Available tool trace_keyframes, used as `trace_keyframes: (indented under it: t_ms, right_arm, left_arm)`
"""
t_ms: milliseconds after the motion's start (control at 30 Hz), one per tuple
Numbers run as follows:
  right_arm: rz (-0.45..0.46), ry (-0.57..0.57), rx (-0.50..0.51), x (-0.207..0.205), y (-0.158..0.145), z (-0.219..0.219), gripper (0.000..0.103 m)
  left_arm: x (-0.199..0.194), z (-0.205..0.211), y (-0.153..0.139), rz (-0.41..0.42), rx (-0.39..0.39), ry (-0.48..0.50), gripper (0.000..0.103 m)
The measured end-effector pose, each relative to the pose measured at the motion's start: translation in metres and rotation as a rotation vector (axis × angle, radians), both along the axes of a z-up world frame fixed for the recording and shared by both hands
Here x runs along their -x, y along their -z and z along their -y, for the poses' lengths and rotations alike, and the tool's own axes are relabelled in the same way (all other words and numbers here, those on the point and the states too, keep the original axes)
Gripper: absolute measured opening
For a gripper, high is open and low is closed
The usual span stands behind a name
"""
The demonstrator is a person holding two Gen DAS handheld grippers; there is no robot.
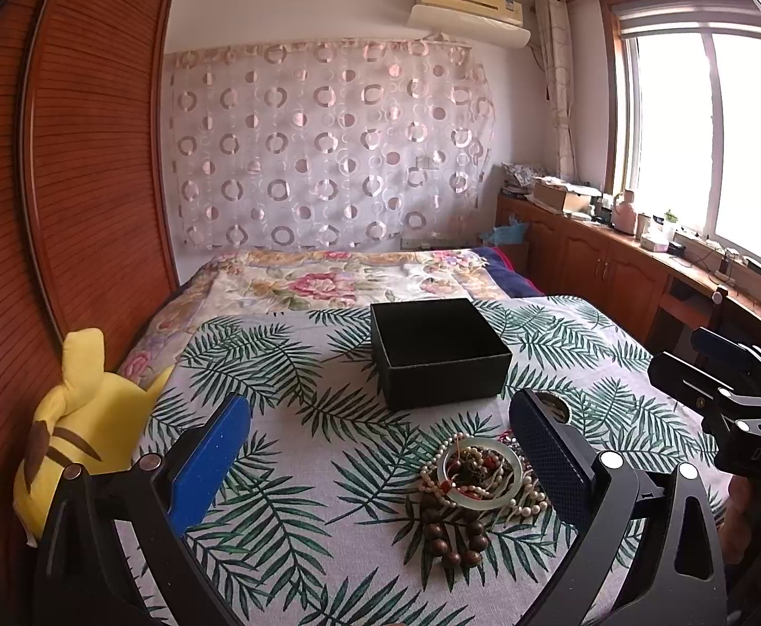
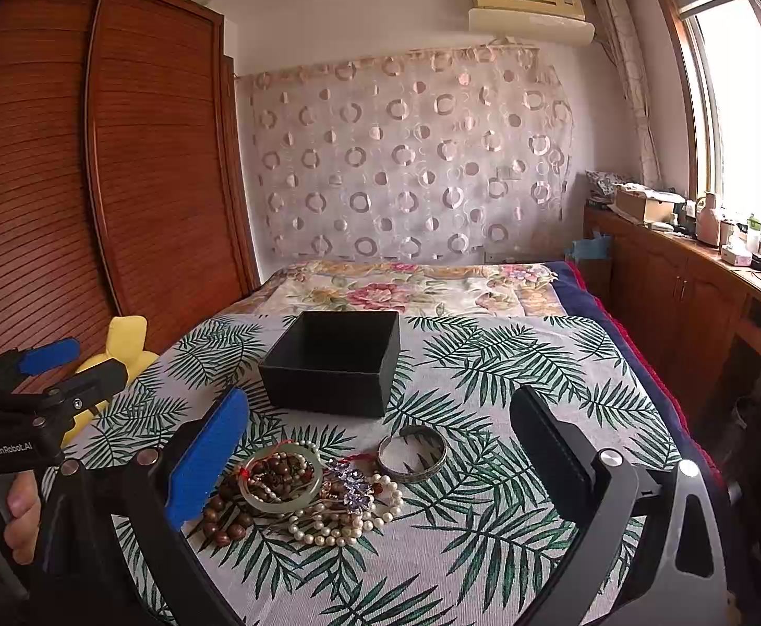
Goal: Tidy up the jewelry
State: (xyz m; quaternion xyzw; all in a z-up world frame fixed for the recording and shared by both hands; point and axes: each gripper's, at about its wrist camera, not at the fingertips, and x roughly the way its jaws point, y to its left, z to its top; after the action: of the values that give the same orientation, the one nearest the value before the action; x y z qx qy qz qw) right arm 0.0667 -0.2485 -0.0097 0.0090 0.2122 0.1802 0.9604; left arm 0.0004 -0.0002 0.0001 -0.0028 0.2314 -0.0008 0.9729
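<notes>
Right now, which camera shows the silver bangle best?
The right wrist view: the silver bangle lies in full sight beside the jewelry pile. In the left wrist view, the left hand-held gripper's right finger hides nearly all of it.

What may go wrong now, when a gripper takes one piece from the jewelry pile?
The jade bangle, pearl strand and wooden beads lie tangled, so lifting one would likely drag others. The silver cuff lies flat on soft cloth, and may slip from the fingers.
</notes>
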Motion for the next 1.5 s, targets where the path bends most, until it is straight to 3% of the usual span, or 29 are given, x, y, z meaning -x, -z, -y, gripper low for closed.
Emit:
trace_keyframes:
  t_ms: [1500]
  right_arm:
    - [0.0,0.0,-0.002,0.001,-0.003,0.002,0.101]
  left_arm:
    - [-0.002,0.01,-0.009,0.008,0.005,0.006,0.096]
